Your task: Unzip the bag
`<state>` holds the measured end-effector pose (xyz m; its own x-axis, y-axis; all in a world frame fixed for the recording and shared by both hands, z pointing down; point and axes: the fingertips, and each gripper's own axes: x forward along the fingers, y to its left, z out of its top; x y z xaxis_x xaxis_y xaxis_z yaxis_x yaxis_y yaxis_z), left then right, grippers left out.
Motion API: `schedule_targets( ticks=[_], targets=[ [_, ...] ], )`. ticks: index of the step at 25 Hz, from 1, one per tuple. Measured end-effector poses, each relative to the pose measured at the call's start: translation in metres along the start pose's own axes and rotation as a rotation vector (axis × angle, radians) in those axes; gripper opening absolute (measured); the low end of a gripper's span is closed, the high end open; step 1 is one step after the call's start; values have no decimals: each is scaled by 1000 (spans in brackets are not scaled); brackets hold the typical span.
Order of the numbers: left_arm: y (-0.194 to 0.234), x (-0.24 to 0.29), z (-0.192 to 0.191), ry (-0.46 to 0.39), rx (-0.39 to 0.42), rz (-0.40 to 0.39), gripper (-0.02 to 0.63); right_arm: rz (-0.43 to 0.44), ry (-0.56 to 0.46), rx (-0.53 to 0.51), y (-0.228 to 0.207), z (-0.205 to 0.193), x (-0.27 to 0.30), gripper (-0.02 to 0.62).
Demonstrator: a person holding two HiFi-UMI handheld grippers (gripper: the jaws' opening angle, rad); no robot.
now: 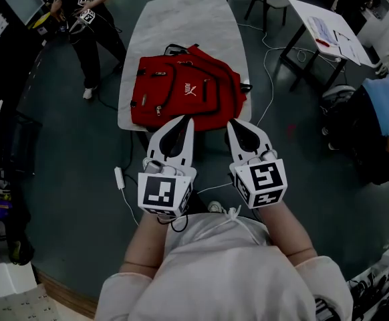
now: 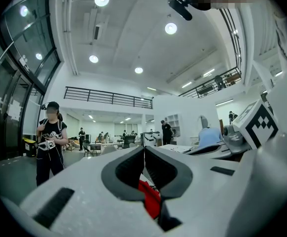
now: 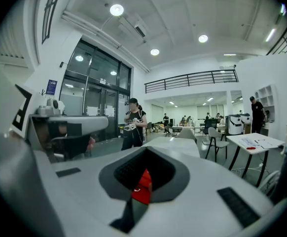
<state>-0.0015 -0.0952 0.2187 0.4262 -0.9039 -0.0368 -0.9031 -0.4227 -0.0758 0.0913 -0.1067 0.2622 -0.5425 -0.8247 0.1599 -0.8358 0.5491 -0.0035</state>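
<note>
Person's forearms [image 1: 285, 229] hold the left gripper [image 1: 188, 120] and right gripper [image 1: 233, 124], jaws closed and empty, just off the table [image 1: 181, 19] near edge, where the red backpack [image 1: 181, 92] lies flat, contents hidden; whole in head view, a red sliver in both gripper views.

Head view steeply down; gripper views level along jaws; all share bag [image 1: 181, 92].

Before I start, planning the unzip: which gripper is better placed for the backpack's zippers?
Probably left: left gripper sits nearer the red backpack and its front-pocket zippers; right gripper is by its corner.
</note>
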Motion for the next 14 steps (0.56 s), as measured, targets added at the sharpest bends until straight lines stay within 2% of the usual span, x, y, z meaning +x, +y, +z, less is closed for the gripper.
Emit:
schedule_targets(
  ticks=[14],
  targets=[
    [0,-7,-16,11,-18,20,21,15,2,18,4,-10,-1,26]
  ],
)
